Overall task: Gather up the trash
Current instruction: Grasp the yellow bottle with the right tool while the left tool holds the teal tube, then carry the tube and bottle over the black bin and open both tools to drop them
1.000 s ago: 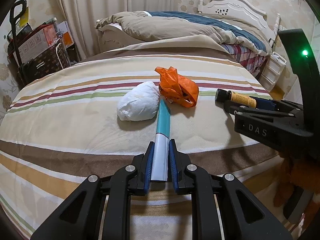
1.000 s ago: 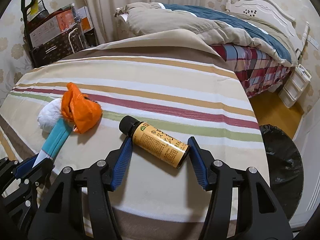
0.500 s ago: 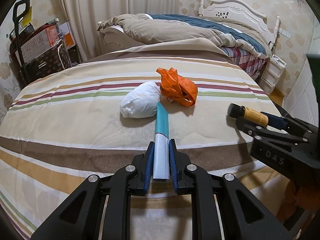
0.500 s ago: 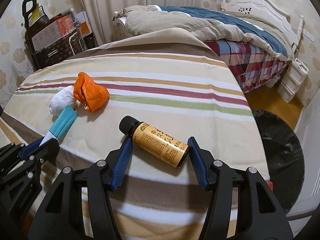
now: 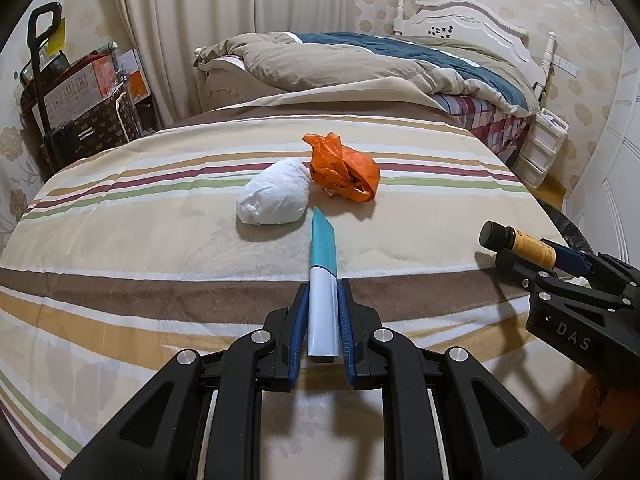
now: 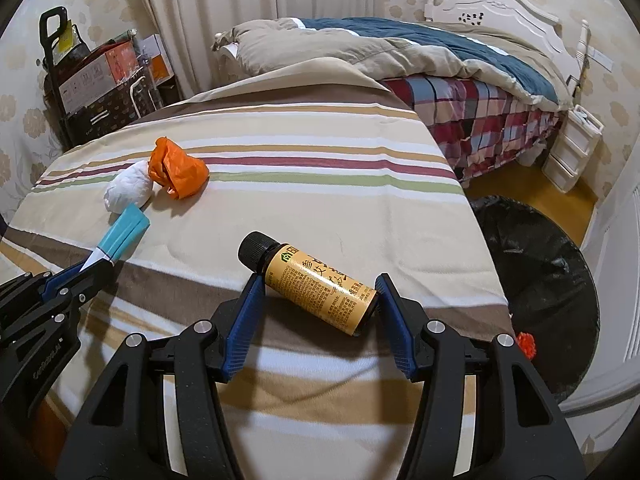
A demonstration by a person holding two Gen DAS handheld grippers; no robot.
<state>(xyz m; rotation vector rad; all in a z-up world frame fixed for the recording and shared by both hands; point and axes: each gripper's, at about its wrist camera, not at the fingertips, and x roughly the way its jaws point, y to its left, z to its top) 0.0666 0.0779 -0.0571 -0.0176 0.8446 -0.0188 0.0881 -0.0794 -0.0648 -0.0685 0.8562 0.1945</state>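
Observation:
My left gripper point(image 5: 323, 295) is shut on a flat teal-and-white wrapper point(image 5: 322, 276) that sticks out forward over the striped bedspread point(image 5: 120, 240). My right gripper point(image 6: 318, 294) is shut on a small yellow bottle with a black cap point(image 6: 310, 282), held crosswise above the bed's near edge. That bottle point(image 5: 520, 242) and the right gripper point(image 5: 576, 276) also show at the right of the left wrist view. A crumpled white bag point(image 5: 276, 198) and an orange plastic bag point(image 5: 344, 168) lie side by side on the bedspread. A bin lined with a black bag point(image 6: 536, 276) stands on the floor right of the bed.
A second bed with a rumpled beige and blue duvet point(image 5: 372, 60) stands behind. Boxes and a trolley point(image 5: 76, 96) fill the back left corner. White drawers point(image 6: 572, 152) sit by the far wall. A small orange thing point(image 6: 526, 342) lies by the bin.
Both grippers have drawn back toward the near edge of the bed with their loads. The right one has shifted right, closer to the black bin. The two bags have not moved.

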